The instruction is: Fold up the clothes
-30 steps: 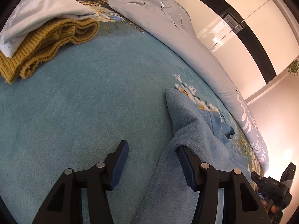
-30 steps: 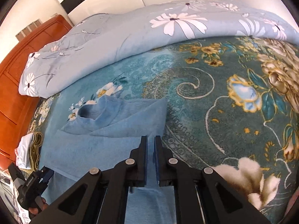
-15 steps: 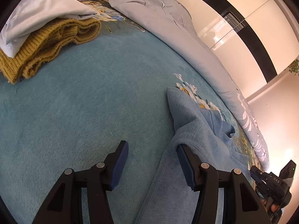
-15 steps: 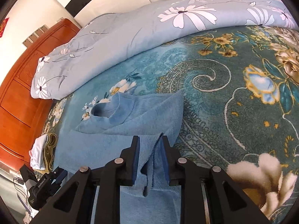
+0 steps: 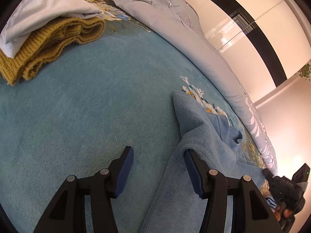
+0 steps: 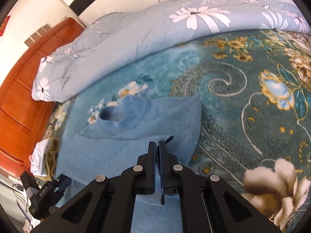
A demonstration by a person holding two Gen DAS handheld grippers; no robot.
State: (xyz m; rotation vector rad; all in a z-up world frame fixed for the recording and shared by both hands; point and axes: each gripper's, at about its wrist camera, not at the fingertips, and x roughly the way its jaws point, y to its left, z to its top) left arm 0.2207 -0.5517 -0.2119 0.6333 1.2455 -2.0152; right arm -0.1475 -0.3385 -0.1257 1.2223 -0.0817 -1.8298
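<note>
A light blue fleece sweater (image 6: 136, 128) lies on the teal floral bed blanket (image 6: 243, 101), collar towards the duvet, one side folded over the body. My right gripper (image 6: 157, 145) is shut on a fold of the sweater's edge and holds it above the body. In the left wrist view the sweater (image 5: 204, 136) lies to the right. My left gripper (image 5: 158, 155) is open, low over the blanket (image 5: 87, 116); its right finger is tucked under the sweater's edge, its left finger rests over bare blanket.
A folded mustard knit (image 5: 48, 44) with a white garment (image 5: 44, 17) on top lies at the far left. A pale blue flowered duvet (image 6: 155, 31) runs along the far side. An orange wooden headboard (image 6: 21, 89) stands at left.
My right gripper opened around a fold of the sweater half a second ago and has now shut on it, the view blurred by motion. My left gripper has stayed open in place.
</note>
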